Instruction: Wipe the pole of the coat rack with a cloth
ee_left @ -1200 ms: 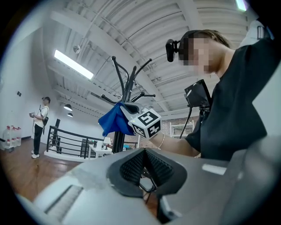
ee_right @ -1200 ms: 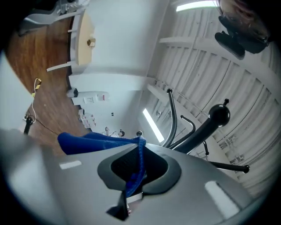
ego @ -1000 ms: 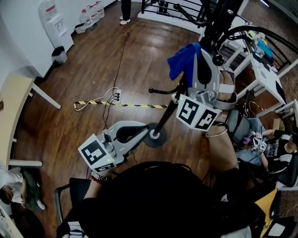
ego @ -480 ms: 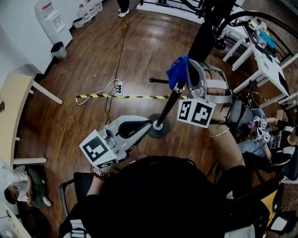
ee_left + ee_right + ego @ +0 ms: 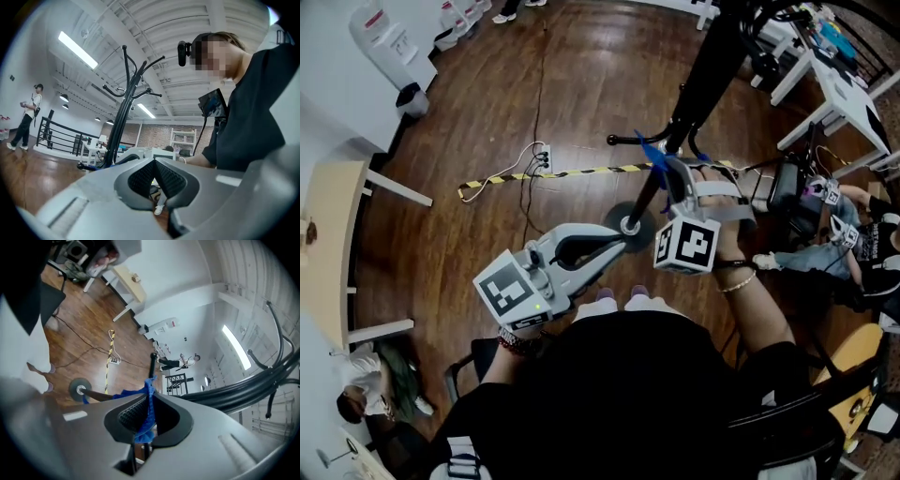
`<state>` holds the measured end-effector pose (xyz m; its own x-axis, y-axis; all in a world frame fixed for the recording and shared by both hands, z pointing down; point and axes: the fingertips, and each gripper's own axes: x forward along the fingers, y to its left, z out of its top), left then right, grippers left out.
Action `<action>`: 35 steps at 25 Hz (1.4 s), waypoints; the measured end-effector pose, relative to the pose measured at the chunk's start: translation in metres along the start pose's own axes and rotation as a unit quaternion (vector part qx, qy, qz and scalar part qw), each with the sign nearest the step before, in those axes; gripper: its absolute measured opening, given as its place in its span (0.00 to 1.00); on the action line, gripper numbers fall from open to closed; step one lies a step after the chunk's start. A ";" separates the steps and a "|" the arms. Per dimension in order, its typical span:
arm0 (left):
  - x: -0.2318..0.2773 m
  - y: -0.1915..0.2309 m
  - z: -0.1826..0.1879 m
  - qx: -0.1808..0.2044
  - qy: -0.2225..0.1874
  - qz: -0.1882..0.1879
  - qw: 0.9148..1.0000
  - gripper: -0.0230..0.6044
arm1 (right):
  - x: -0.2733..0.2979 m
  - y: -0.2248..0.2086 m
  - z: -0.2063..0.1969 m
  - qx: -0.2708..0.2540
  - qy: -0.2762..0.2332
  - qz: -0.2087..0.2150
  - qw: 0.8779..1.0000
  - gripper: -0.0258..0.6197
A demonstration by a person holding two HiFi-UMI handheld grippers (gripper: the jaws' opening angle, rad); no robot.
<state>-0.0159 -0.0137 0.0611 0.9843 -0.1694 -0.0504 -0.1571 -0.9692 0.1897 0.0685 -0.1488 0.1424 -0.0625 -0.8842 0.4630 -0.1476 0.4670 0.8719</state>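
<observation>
Brown floor (image 5: pixel 487 112) sits under the pole (image 5: pixel 705 70). My right gripper (image 5: pixel 664 167) pinches the cloth (image 5: pixel 654 153) to rub it. My left gripper (image 5: pixel 614 246) is closed and empty.

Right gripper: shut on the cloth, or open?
Shut on the cloth. The right gripper view shows the right gripper pinching the blue fabric between its jaws, at the pole.

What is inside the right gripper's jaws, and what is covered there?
The right gripper holds a blue cloth pinched between its jaws, trailing toward the coat rack pole. The cloth covers a stretch of that pole, so contact there cannot be seen.
</observation>
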 end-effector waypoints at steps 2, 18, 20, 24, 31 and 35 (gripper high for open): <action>0.001 -0.001 -0.007 -0.012 -0.003 -0.019 1.000 0.04 | -0.011 0.029 -0.001 0.025 -0.007 0.003 1.000 0.08; 0.007 0.015 -0.085 -0.012 0.005 -0.008 1.000 0.04 | 0.034 -0.024 -0.032 0.061 -0.038 -0.267 0.961 0.08; 0.019 0.027 -0.108 -0.005 0.019 -0.006 1.000 0.04 | 0.050 -0.013 -0.033 0.050 -0.031 -0.254 0.965 0.08; 0.053 0.057 -0.139 0.016 0.024 0.002 1.000 0.04 | 0.073 0.022 -0.044 0.051 -0.027 -0.224 0.973 0.08; 0.084 0.109 -0.178 0.078 0.012 0.055 0.995 0.04 | 0.063 0.046 -0.053 0.089 -0.094 -0.272 0.954 0.08; 0.101 0.134 -0.207 0.130 0.006 0.088 0.988 0.04 | 0.078 0.078 -0.073 0.142 -0.141 -0.247 0.948 0.08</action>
<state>0.0791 -0.1234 0.2848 0.9408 -0.3379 -0.0263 -0.3389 -0.9387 -0.0632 0.1242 -0.1805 0.2587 -0.1725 -0.9812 -0.0864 -0.4849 0.0082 0.8745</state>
